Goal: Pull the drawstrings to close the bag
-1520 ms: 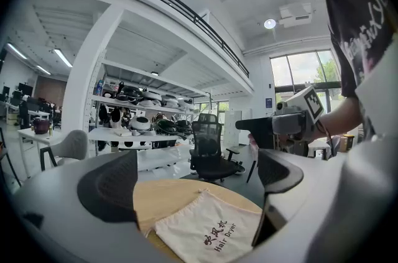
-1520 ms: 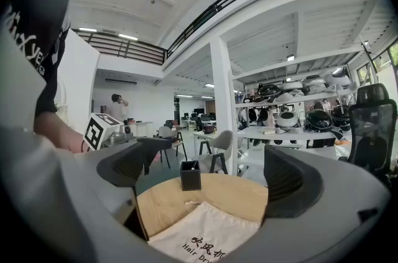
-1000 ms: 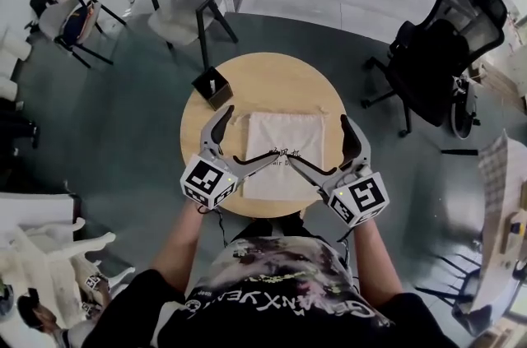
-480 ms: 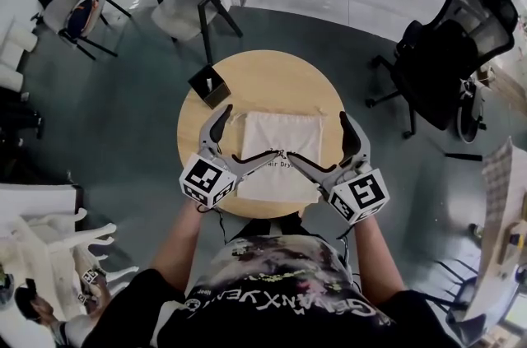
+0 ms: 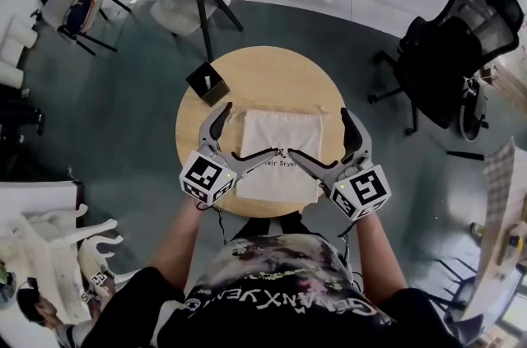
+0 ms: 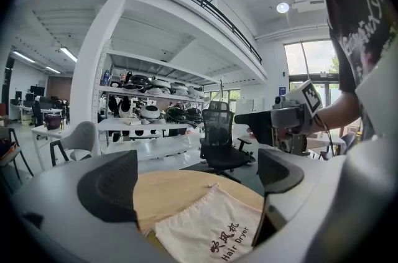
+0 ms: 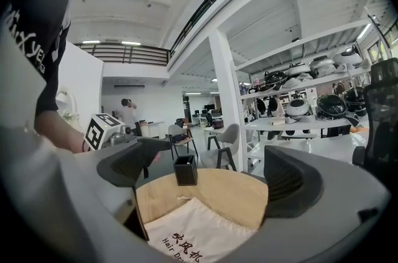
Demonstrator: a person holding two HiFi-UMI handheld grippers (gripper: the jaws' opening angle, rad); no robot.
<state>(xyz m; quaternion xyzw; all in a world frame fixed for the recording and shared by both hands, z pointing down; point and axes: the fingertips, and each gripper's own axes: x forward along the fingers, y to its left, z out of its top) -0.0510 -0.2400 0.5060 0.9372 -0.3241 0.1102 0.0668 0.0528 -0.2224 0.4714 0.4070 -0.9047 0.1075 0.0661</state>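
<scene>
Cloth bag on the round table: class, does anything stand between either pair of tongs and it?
Nothing visible does. The left tongs and right tongs, both open, hang above the bag. The black box stands apart from it, near the table's far left edge.

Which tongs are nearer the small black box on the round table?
Left. The left tongs, open, are at the left edge of the bag, just short of the black box; the right tongs, open, are across the bag.
</scene>
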